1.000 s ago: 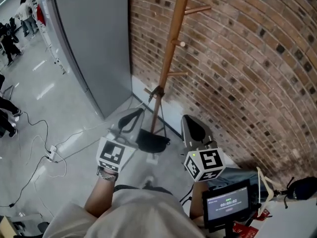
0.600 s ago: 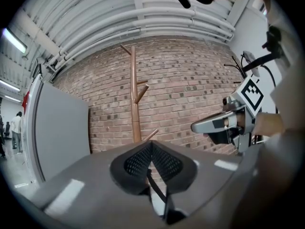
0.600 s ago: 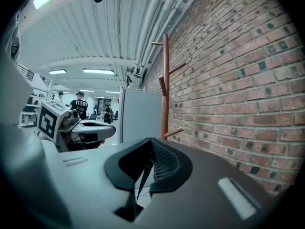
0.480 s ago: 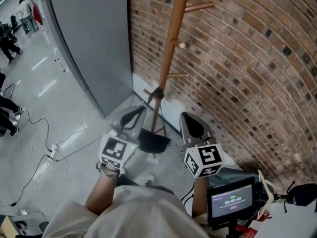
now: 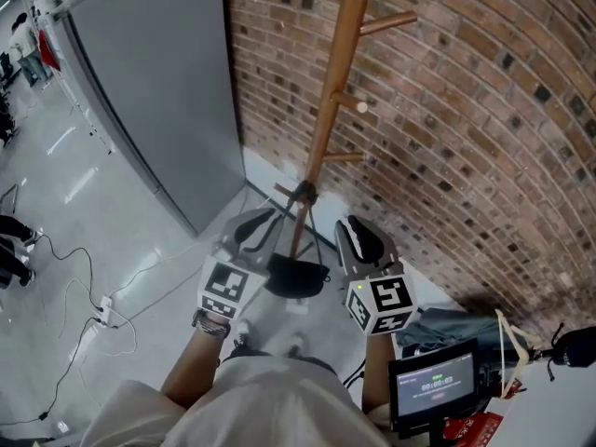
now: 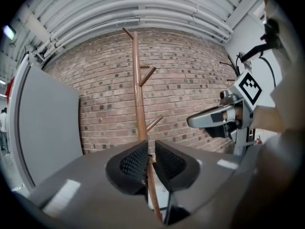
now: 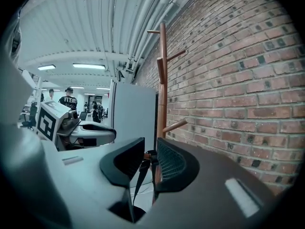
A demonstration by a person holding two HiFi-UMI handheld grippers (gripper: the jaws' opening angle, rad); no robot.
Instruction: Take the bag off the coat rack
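The black bag (image 5: 298, 276) hangs by its strap (image 5: 308, 214) from a low peg on the wooden coat rack (image 5: 340, 73), which stands by the brick wall (image 5: 466, 110). The left hand-held gripper (image 5: 261, 220) is just beside the bag on its left. Its jaws are opening, with only a thin gap, and they hold nothing; the pole shows through the gap. The right hand-held gripper (image 5: 354, 229) is just beside the bag on its right. Its jaws are opening too. The strap shows in the gap, but the pads do not press it. Each gripper has a cube with black and white squares. A small screen (image 5: 433, 385) shows numbers too blurry to read. Far off, a black shirt (image 7: 69, 100) says "IVERS".
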